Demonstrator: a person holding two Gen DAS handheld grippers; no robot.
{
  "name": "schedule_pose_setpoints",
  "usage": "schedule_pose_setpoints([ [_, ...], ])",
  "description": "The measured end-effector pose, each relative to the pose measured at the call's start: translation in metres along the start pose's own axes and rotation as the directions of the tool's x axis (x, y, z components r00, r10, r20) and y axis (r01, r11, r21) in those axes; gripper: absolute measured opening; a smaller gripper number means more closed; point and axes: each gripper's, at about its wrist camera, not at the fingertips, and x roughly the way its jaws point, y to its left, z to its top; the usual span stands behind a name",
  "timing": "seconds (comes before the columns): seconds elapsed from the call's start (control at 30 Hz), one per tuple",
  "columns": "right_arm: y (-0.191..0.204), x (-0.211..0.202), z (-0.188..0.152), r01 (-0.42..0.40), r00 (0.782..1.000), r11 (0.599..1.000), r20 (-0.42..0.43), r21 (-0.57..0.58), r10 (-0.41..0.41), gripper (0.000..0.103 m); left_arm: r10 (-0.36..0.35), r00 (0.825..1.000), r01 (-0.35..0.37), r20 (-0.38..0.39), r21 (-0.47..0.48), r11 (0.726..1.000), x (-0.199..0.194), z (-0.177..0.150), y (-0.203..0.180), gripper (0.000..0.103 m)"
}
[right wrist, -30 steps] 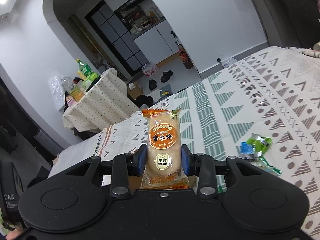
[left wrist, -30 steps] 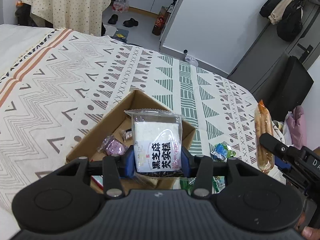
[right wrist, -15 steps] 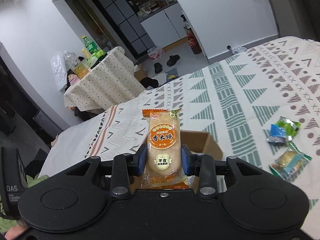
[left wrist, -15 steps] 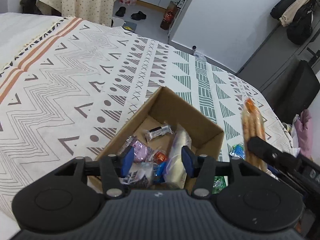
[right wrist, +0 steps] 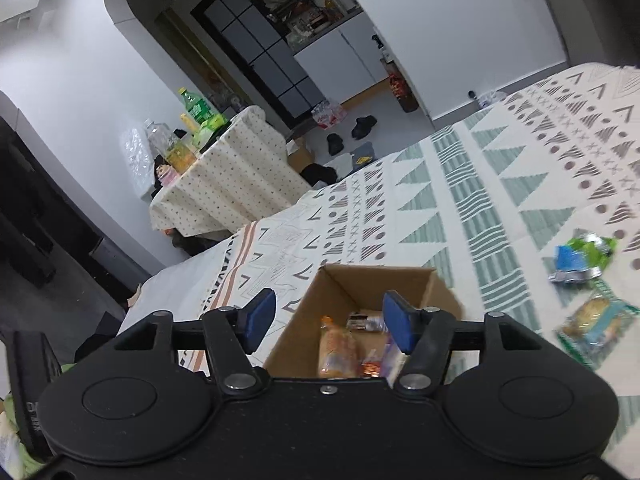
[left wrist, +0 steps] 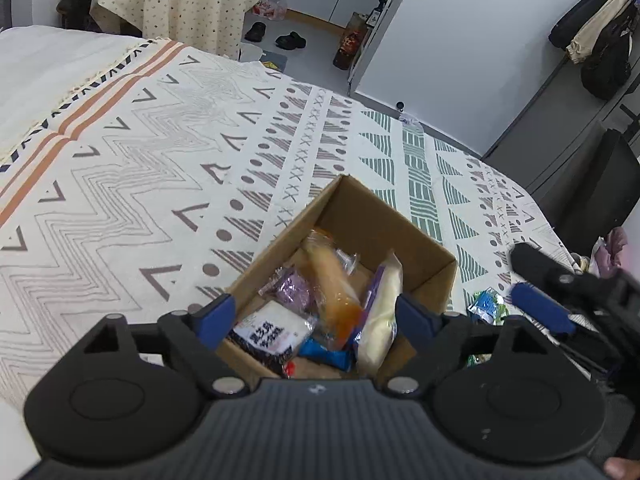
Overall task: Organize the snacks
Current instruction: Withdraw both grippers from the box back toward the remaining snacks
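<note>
An open cardboard box (left wrist: 384, 224) (right wrist: 344, 284) sits on the patterned bedspread and holds several snack packets. Among them are an orange rice-cracker packet (left wrist: 332, 284) (right wrist: 336, 348), a white black-lettered packet (left wrist: 272, 330), a purple one (left wrist: 292, 290) and a pale one (left wrist: 384, 312). My left gripper (left wrist: 316, 318) is open and empty over the box's near edge. My right gripper (right wrist: 328, 322) is open and empty above the box; it shows at right in the left wrist view (left wrist: 540, 280). Loose green and blue packets (right wrist: 580, 258) (left wrist: 486, 304) lie right of the box.
The bedspread (left wrist: 160, 160) stretches left of and beyond the box. Another packet (right wrist: 596, 326) lies at the bed's right. A cloth-covered side table with bottles (right wrist: 224, 168) stands beyond the bed. Shoes (left wrist: 292, 40) lie on the floor. Coats (left wrist: 600, 32) hang at far right.
Both grippers opened. The white packet dropped from my left gripper into the box, then the orange rice-cracker packet dropped from my right gripper into it.
</note>
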Motion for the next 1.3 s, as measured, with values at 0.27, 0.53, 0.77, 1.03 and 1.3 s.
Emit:
schedule_pose_setpoints([
  [0.27, -0.016, -0.039, 0.001, 0.051, 0.999, 0.998, -0.008, -0.030, -0.051, 0.078, -0.008, 1.000, 0.007, 0.012, 0.017, 1.000, -0.013, -0.020, -0.023, 0.095],
  [0.53, -0.035, -0.071, -0.001, 0.061, 0.998, 0.997, 0.000, -0.042, -0.061, 0.091, -0.007, 1.000, 0.006, 0.012, 0.070, 0.998, -0.032, -0.033, -0.058, 0.097],
  [0.77, -0.059, -0.094, -0.001, 0.067, 0.998, 0.997, 0.009, -0.028, -0.067, 0.097, 0.008, 1.000, -0.010, 0.023, 0.090, 0.996, -0.044, -0.043, -0.079, 0.097],
  [1.03, -0.078, -0.112, 0.003, 0.035, 0.999, 0.999, 0.021, -0.009, -0.035, 0.098, 0.016, 0.999, -0.020, 0.039, 0.101, 0.995, -0.051, -0.056, -0.097, 0.098],
  [1.3, -0.101, -0.128, 0.003, 0.060, 0.997, 0.998, 0.043, 0.003, -0.060, 0.103, 0.015, 0.999, -0.021, 0.052, 0.124, 0.992, -0.052, -0.070, -0.119, 0.103],
])
